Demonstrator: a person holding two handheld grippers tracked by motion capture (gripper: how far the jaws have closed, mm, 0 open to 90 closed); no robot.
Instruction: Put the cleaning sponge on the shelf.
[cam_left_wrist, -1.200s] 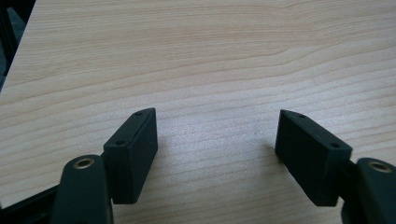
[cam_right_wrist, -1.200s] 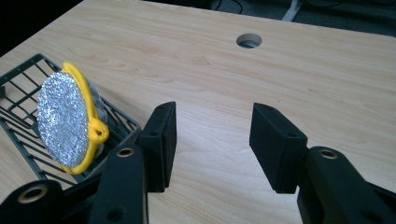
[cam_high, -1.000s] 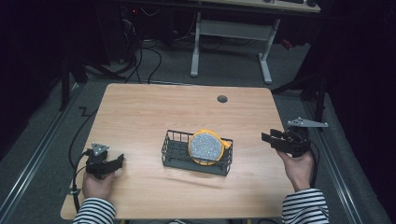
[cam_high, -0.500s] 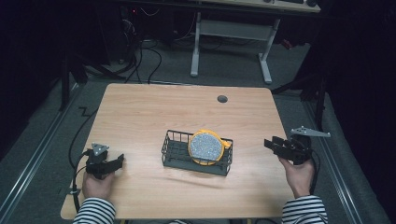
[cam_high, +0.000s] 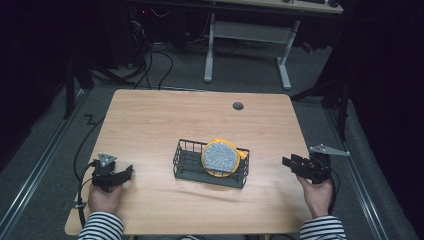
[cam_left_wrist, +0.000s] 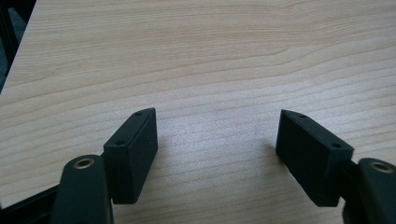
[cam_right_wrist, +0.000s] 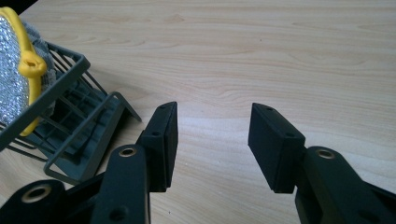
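Where the fixed high view takes in the whole wooden table (cam_high: 150, 125), a dark wire basket (cam_high: 187, 162) sits near its middle, and a round yellow-rimmed scrubber (cam_high: 220, 157) with a silvery, glittering face stands on edge inside the basket, leaning toward its right end. The left gripper (cam_high: 121, 173) rests low at the table's near-left part, held by the left hand (cam_high: 102, 197), with a grey three-cornered plate on top and a black cable trailing off the left edge. The right gripper (cam_high: 290, 162) sits near the table's right edge, held by the right hand (cam_high: 317, 192), its jaws pointing toward the basket but well apart from it. A small dark round hole (cam_high: 238, 106) marks the far part of the table. Jaw separation is hard to read from above — the gripper views settle it. In the left gripper view the left gripper (cam_left_wrist: 217, 135) has its two black jaws spread wide over bare wood grain (cam_left_wrist: 210, 56), nothing between them. In the right gripper view the right gripper (cam_right_wrist: 212, 135) likewise stands with jaws apart and empty; at the left of that view appear the basket's corner (cam_right_wrist: 77, 140) and the scrubber's yellow rim (cam_right_wrist: 25, 56) — detail too small to make out from the high view.
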